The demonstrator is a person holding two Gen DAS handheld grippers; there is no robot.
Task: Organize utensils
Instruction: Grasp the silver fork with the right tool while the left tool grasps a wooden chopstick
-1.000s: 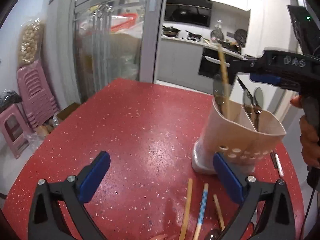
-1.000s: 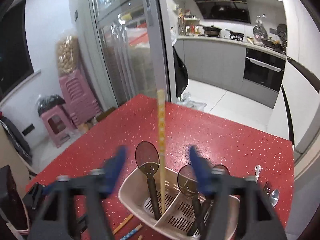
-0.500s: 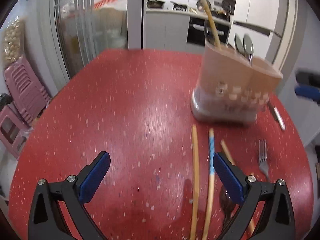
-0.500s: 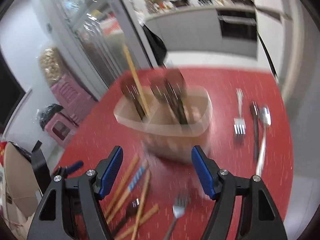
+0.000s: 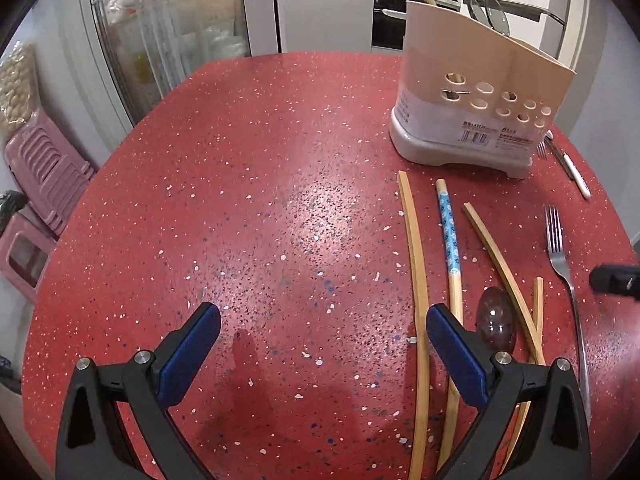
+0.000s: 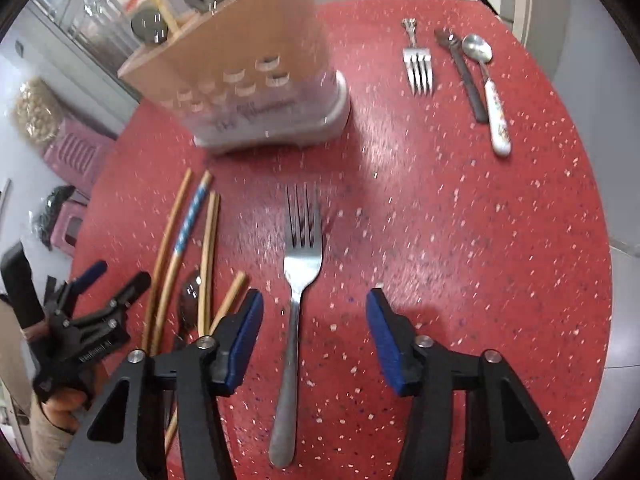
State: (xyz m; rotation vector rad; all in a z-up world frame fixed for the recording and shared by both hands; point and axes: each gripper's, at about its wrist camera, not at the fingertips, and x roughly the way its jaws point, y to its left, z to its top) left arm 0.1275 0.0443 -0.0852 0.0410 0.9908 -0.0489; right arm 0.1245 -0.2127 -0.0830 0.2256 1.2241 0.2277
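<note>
Setting: a red speckled stone tabletop (image 5: 280, 200), round-edged, carrying scattered cutlery and one holder.
Holder: a beige plastic utensil caddy with round drain holes and a grey base (image 5: 476, 108) stands upright at the far right of the tabletop; a wooden chopstick and dark spoon bowls rise from its compartments.
Loose chopsticks: several plain bamboo chopsticks (image 5: 416, 280) and one blue-patterned chopstick (image 5: 448, 232) lie side by side in front of the caddy, with a dark spoon (image 5: 496, 320) among them.
Near fork: a stainless steel fork (image 6: 298, 292) lies flat, tines toward the caddy, handle toward the right camera.
Far cutlery: a second steel fork (image 6: 418, 66), a dark-handled utensil (image 6: 464, 76) and a white ceramic-handled spoon (image 6: 490, 92) lie beyond the caddy's right side.
Left gripper (image 5: 324, 354): fingers wide apart, holding nothing, hovering over bare tabletop just left of the chopsticks.
Right gripper (image 6: 314, 338): fingers wide apart, empty, straddling the handle of the near fork from above.
Step in hand: judged to be the approach to the near fork, for transfer to the caddy.
Next move: likely a descent until the fingers flank the thin handle, then closing; the flat, low metal leaves little to grip, so slippage is a risk.
</note>
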